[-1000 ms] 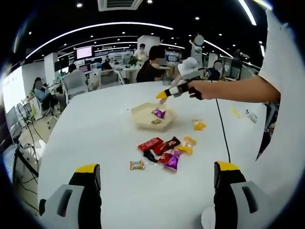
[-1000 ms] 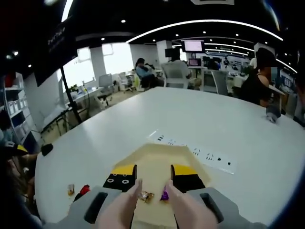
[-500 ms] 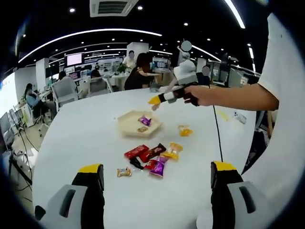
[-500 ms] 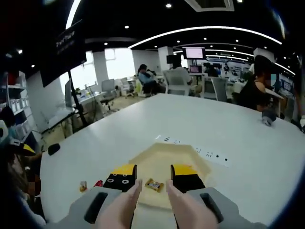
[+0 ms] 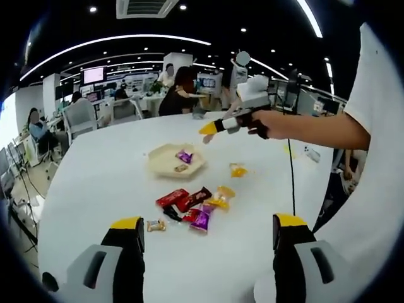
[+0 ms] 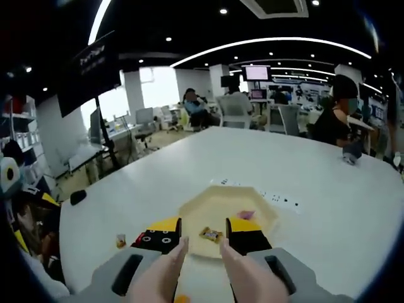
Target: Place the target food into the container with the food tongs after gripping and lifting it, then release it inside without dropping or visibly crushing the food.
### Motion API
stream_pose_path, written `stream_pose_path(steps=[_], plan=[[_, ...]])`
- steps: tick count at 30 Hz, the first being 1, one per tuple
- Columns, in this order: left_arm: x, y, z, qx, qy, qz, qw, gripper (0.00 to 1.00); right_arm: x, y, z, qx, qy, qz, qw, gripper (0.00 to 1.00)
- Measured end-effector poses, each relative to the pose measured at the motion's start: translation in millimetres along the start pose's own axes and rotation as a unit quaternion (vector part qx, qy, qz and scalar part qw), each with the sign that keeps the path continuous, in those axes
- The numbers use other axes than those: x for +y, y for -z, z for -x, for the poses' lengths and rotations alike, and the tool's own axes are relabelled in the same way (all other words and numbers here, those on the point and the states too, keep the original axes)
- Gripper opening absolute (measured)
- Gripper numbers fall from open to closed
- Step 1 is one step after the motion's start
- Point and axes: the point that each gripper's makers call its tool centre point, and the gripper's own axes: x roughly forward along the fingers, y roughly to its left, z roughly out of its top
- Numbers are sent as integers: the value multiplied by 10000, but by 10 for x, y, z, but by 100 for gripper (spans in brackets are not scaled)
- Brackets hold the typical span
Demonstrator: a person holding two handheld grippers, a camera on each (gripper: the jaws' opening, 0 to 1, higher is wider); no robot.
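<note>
Left tool [image 5: 202, 230] spread wide and empty, held low over the near desk [image 5: 95, 170]. Right tool [image 6: 197, 228] parted a little with nothing between its jaws, hovering above the near rim of the tray [image 6: 221, 211]; also seen from the side in the left gripper view [image 5: 211, 128], held by a hand [image 5: 268, 123] beyond the tray [image 5: 158, 165].

Two candies lay in the tray: a gold one [image 6: 211, 234] and a purple one [image 6: 245, 214]. The rest sat in a heap [image 5: 192, 205] on the desk nearer the left tool, one orange piece [image 5: 238, 170] apart to the side and a small one [image 5: 154, 225] nearest.

Risks from here, as judged: wrappers looked slick and overlapped in the heap, so closing on one could drag a neighbour or let it slip mid-lift; squeezing hard could crush it.
</note>
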Motion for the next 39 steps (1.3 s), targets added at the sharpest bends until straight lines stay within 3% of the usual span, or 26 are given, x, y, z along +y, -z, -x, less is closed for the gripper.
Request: stream_pose_path(steps=[2, 4, 7, 14, 16, 20, 25, 29, 33, 35, 39], plan=[[27, -18, -9, -36, -23, -119, 9999, 96, -11, 3, 23, -12, 30, 14, 10000, 27], [43, 0, 2, 79, -26, -87, 9999, 95, -9, 5, 39, -17, 48, -84, 10000, 27], [63, -13, 12, -8, -20, -52, 10000, 99, 10, 37, 63, -8, 66, -55, 10000, 27], [49, 74, 51, 154, 9, -99, 9998, 99, -46, 125, 203, 35, 204, -86, 9997, 27], [58, 61, 96, 67, -20, -105, 9999, 99, -38, 157, 242, -10, 180, -110, 9998, 27], [75, 139, 93, 148, -77, 147, 9998, 99, -98, 328, 255, 152, 214, -119, 9996, 27], [40, 173, 107, 201, -42, 82, 9998, 100, -214, 439, 290, 181, 352, -269, 9989, 27], [103, 122, 133, 2, -134, 191, 9997, 100, -239, 455, 296, 143, 355, -243, 9990, 27], [107, 134, 105, 89, -163, 185, 9997, 99, -254, 453, 351, 136, 356, -186, 9991, 27], [96, 179, 94, 285, -121, 54, 9995, 99, -249, 435, 379, 111, 418, -186, 9989, 27], [103, 164, 65, 259, -102, 57, 9996, 99, -209, 426, 456, 108, 459, -201, 9987, 27]])
